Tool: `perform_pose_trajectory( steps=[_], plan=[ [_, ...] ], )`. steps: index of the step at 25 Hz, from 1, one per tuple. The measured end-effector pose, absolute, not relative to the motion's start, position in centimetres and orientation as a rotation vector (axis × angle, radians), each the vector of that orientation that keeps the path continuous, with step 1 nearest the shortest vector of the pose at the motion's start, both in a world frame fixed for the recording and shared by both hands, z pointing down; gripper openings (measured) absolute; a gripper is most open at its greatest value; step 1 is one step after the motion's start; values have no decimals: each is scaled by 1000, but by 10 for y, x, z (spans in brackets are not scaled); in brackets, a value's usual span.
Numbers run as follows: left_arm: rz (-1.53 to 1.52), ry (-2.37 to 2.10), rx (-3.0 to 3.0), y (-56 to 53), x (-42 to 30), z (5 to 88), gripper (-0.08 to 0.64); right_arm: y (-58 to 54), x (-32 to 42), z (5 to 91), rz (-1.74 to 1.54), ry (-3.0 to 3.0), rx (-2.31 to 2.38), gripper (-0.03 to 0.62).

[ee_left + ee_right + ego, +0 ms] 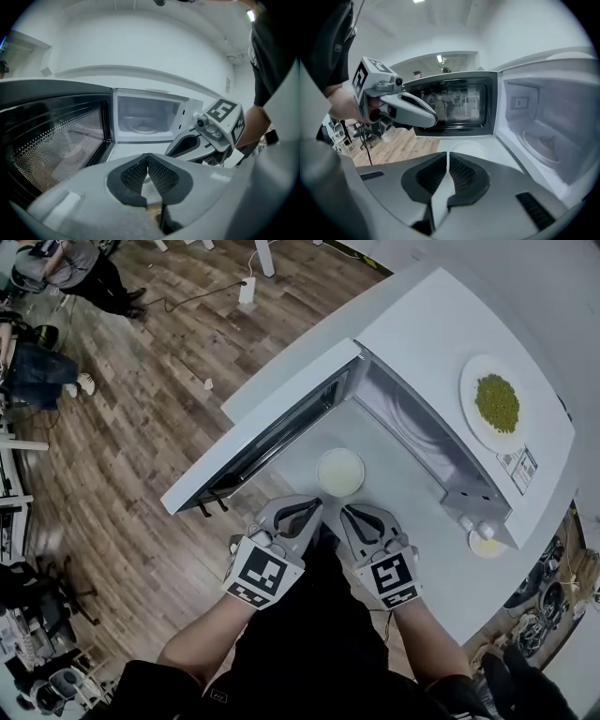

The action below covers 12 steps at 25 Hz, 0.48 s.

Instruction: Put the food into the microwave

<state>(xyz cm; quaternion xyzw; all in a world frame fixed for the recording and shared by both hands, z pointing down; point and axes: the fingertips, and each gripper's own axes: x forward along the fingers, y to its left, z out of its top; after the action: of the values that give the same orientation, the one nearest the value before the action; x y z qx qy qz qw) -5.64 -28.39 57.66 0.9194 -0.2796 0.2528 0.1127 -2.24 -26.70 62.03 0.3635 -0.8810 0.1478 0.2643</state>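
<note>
Small white bowl [339, 472] of pale food sits on the counter [412, 549], just in front of the open microwave [403, 423]. Not picked up yet. Door [267, 442] is swung wide to the microwave's left, and the turntable [140, 125] looks empty. Left gripper [313, 509] and right gripper [350, 514] hover side by side just short of the bowl. Both have jaws pressed together with nothing in them. We read this as pre-grasp. Next we spread one gripper's jaws, pinch the rim and carry it in level. A plate [469, 381] of green food sits on top of the microwave.
</note>
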Motion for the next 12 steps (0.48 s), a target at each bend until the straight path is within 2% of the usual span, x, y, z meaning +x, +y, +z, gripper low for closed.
perform_pose_trajectory(
  steps=[4,8,12],
  plan=[
    [780,-807,2688,-285,-61,587,8,-273,-30,630,217,-2308,914,27],
    [786,-794,2678,-285,-63,591,8,-271,-38,651,-1,-2188,750,101],
    [775,-777,2685,-286,-61,588,8,-276,-39,668,-191,-2062,646,112]
  ],
)
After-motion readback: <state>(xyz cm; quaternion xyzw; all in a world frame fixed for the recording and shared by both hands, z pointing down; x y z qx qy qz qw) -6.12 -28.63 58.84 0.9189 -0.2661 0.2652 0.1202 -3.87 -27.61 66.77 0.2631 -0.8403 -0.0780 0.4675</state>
